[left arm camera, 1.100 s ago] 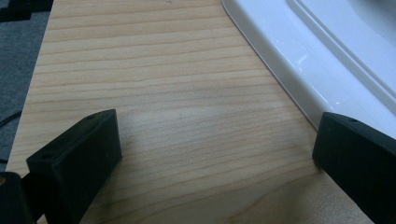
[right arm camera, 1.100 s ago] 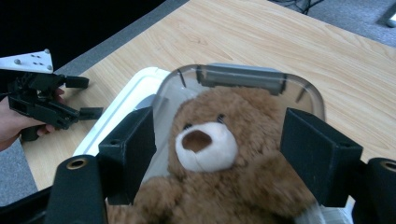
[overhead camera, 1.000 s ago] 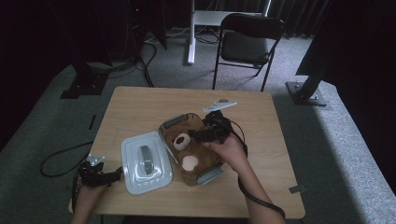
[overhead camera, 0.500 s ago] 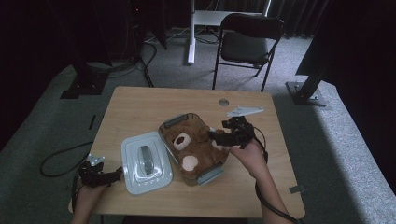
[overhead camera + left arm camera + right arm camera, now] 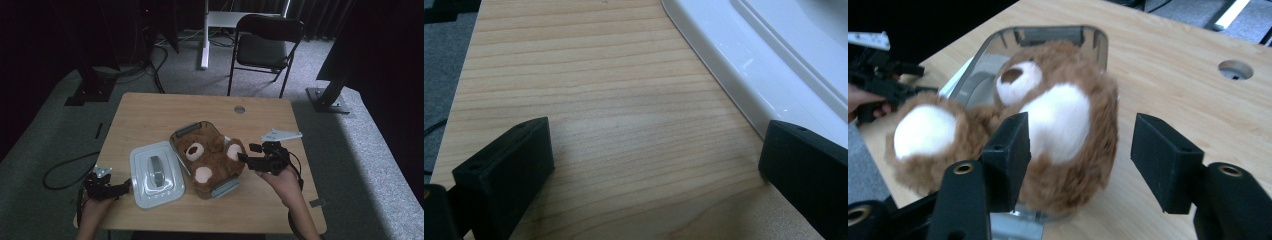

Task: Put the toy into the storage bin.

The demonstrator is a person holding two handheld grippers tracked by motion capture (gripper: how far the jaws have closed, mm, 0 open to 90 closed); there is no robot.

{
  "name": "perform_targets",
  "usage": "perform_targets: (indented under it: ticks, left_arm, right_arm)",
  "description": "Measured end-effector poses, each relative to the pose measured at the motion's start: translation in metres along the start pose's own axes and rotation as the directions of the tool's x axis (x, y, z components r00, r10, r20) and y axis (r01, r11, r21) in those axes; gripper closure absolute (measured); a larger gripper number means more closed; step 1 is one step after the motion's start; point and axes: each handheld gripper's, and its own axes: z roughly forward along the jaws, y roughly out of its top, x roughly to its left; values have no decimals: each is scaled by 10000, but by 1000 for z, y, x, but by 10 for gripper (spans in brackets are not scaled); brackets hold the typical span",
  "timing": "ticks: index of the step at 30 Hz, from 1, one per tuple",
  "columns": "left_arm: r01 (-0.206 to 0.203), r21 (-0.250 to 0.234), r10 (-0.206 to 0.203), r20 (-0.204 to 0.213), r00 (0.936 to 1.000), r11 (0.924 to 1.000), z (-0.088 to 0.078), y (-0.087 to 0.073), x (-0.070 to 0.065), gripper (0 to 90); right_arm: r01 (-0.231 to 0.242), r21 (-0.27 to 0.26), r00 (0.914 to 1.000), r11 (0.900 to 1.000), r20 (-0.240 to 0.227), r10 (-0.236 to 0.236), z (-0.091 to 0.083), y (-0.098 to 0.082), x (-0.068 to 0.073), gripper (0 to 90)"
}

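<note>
- A brown plush bear [image 5: 210, 159] lies stuffed in a clear container [image 5: 192, 129] at the middle of the wooden table [image 5: 150, 112], its paws spilling over the rim.
- The right gripper [image 5: 246, 158] sits just right of the bear, pointing left at it. Its jaws have just been closing and now stand partly open; in the right gripper view a white-padded paw [image 5: 1060, 122] lies between them, and the pads do not press it.
- The white lid [image 5: 156, 173] lies flat just left of the container.
- The left gripper [image 5: 126, 186] rests at the near left edge, jaws wide apart on bare wood, one tip beside the lid's rim [image 5: 744, 85].
</note>
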Motion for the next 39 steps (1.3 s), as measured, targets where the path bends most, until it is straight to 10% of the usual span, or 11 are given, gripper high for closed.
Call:
perform_targets:
  ticks: [13,25,35,39]
  left_arm:
    - [11,-14,-11,-1,10000,10000,0,0,0,17]
    - [-56,-4,56,49,10000,10000,0,0,0,17]
    - [-58,-10,58,50,10000,10000,0,0,0,17]
    - [-57,-9,57,49,10000,10000,0,0,0,17]
  right_arm:
    - [164,738,9997,9971,-179,-151,30,-1,1,568]
    - [698,2171,9975,9737,-280,-652,81,7,10,602]
    - [1809,3835,9809,9057,-27,-1947,110,8,19,688]
    - [1853,4081,9749,8939,379,-2194,118,5,21,715]
